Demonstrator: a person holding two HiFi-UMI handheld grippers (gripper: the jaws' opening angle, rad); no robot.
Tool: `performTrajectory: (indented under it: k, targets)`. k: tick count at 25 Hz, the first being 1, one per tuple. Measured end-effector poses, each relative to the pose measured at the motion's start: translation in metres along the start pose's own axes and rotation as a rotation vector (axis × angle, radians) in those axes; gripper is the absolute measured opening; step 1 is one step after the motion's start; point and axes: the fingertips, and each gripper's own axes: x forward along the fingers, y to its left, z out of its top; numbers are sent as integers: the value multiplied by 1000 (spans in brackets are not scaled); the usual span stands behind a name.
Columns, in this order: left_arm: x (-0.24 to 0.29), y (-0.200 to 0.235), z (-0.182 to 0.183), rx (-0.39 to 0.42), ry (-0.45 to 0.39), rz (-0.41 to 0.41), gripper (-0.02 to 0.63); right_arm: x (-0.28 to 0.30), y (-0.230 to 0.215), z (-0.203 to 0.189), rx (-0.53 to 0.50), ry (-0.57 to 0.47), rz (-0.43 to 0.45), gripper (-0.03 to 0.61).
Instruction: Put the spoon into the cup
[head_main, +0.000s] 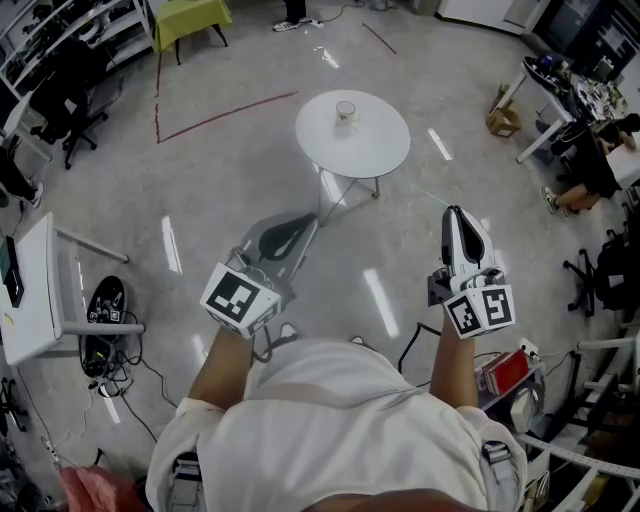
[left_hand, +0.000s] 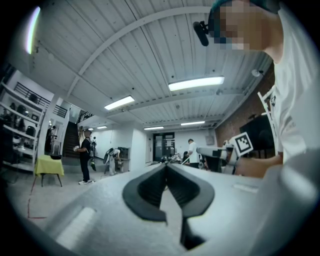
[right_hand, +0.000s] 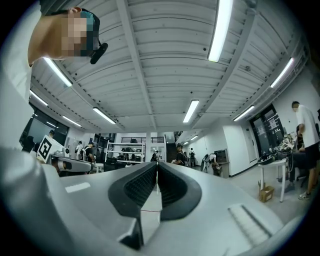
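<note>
A small clear cup (head_main: 346, 110) stands on the round white table (head_main: 375, 150), well ahead of me across the floor. At this distance I cannot make out the spoon. My left gripper (head_main: 298, 224) is held low near my body with its dark jaws pressed together and nothing between them. My right gripper (head_main: 456, 214) is raised at the same height, also shut and empty. Both are far short of the table. In the left gripper view the left gripper (left_hand: 166, 165) points up at the ceiling, as does the right gripper (right_hand: 157, 164) in the right gripper view.
A white desk (head_main: 30, 290) stands at my left with cables and a black device (head_main: 103, 305) on the floor beside it. At the right are desks, a seated person (head_main: 592, 160) and a cardboard box (head_main: 503, 120). A yellow table (head_main: 190, 15) stands far back, and red tape (head_main: 225, 115) marks the floor.
</note>
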Motion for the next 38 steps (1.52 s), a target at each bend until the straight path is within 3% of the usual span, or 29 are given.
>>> performTrajectory:
  k: [13,17,23,31,38]
  targets:
    - [-80,112,-31,-30,34,34,0,87,100,-39,-17,31,16,12]
    - [-83,135,-38,-31,31,24,0,104,106,-48,-32,59,4,12]
    - [-58,163,-44,-50,16,15,0,136,88,-56,-41,68,1,12]
    - [15,217,-45,-34,9,61,0,216,25,-65,-44,49,54,12]
    - [123,248,-35,-15,22,78,0,278,-72,-67,-23,57,84,12]
